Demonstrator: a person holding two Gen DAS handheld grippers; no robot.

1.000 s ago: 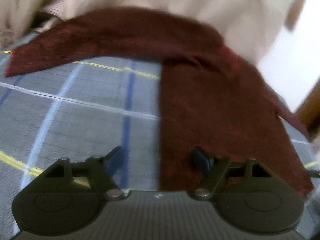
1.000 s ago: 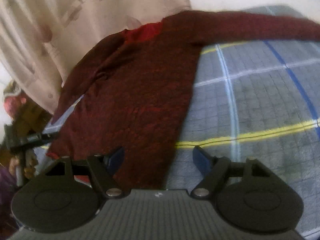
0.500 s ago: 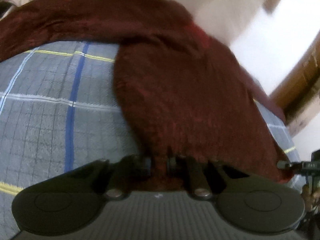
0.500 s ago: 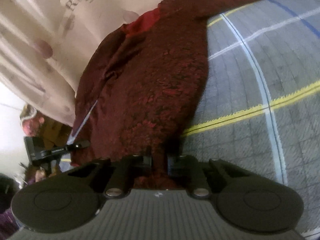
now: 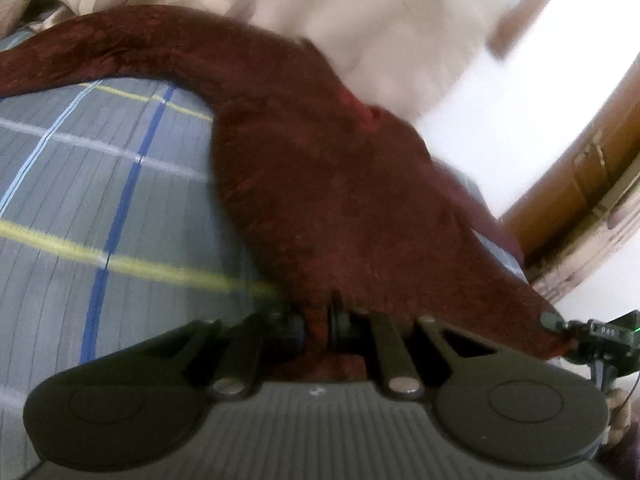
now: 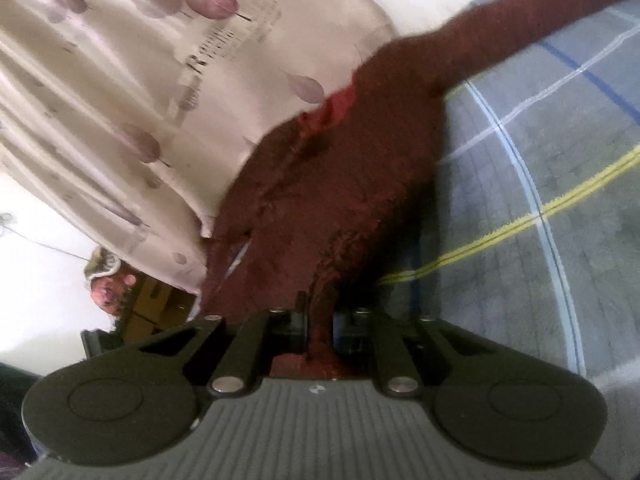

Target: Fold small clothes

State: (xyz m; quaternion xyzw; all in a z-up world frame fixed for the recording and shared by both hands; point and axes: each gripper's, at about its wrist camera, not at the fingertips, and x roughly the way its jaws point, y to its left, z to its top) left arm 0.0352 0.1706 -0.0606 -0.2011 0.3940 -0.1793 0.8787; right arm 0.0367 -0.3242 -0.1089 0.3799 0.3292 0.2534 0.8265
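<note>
A dark red knit sweater (image 5: 328, 184) lies on a grey plaid bedspread (image 5: 100, 184), its neck towards the far side and one sleeve stretched out to the left. My left gripper (image 5: 318, 322) is shut on the sweater's bottom hem and lifts it off the bed. In the right wrist view the same sweater (image 6: 352, 184) rises from the bedspread (image 6: 540, 184), and my right gripper (image 6: 320, 322) is shut on its hem too. The other gripper's tip (image 5: 592, 334) shows at the right edge of the left wrist view.
A beige patterned curtain (image 6: 120, 100) hangs behind the bed. A wooden door frame (image 5: 580, 172) stands at the right of the left wrist view. Cluttered items (image 6: 116, 292) sit beside the bed at the left in the right wrist view.
Both grippers were open over the flat hem a second ago. They shut on the hem and have since raised it, so the sweater body bunches and lifts off the bedspread.
</note>
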